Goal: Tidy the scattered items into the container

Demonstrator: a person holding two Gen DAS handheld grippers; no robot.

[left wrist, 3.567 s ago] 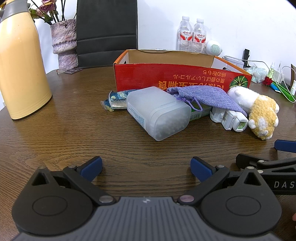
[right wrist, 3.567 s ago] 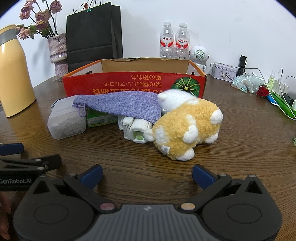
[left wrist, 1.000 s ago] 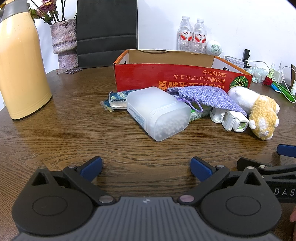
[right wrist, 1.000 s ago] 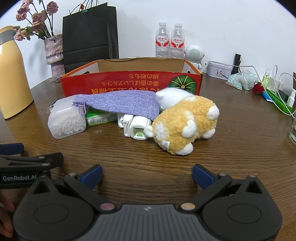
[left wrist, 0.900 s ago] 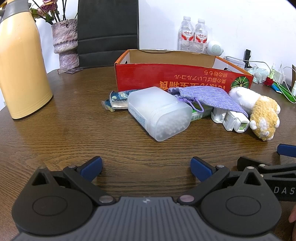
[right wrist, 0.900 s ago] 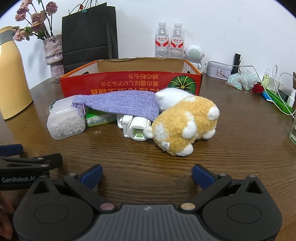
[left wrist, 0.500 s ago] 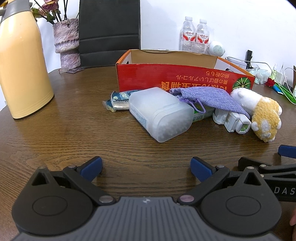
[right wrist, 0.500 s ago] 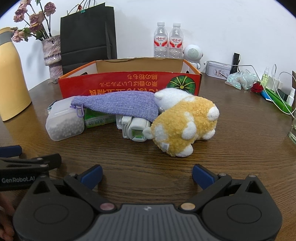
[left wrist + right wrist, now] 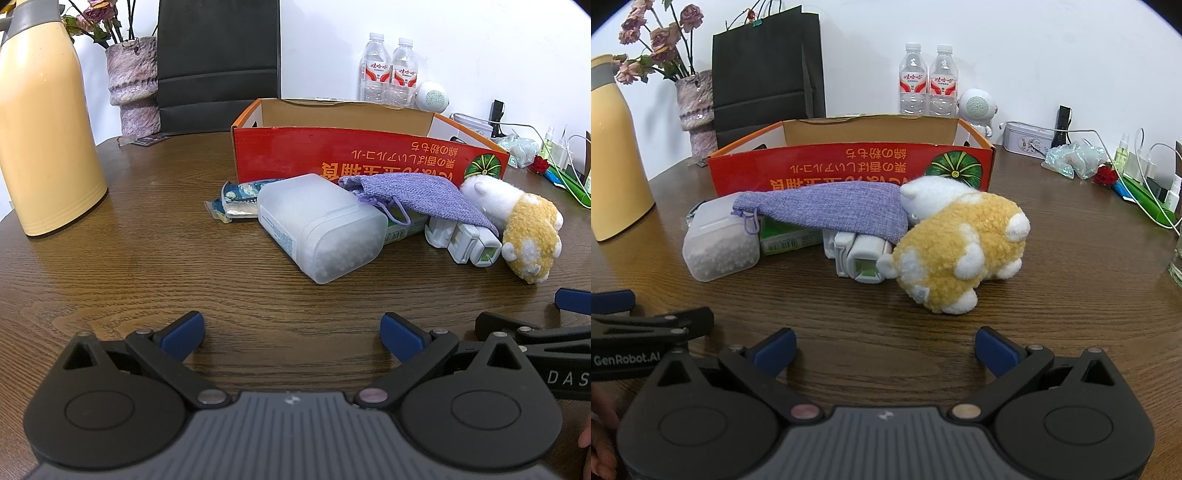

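Observation:
A red cardboard box [image 9: 354, 160] [image 9: 849, 166] stands open on the wooden table. In front of it lie a frosted plastic tub of white beads [image 9: 319, 227] [image 9: 718, 242], a purple drawstring pouch [image 9: 413, 195] [image 9: 827, 208], a green carton [image 9: 788, 238], white plastic blocks [image 9: 463, 240] [image 9: 858, 254], a yellow and white plush toy [image 9: 528, 232] [image 9: 960, 243] and a blue snack packet [image 9: 236, 201]. My left gripper [image 9: 291, 332] is open and empty, short of the tub. My right gripper [image 9: 884, 345] is open and empty, short of the plush toy.
A yellow thermos [image 9: 44, 125] and a vase of dried flowers [image 9: 135, 88] stand at the left. A black paper bag [image 9: 768, 74], two water bottles [image 9: 929, 81], a white speaker [image 9: 977, 107], a tin and cables [image 9: 1108, 155] stand behind and right of the box.
Both grippers have drifted slightly left, so the items sit a little further right in the left view. Both stay open and empty. The items have not moved.

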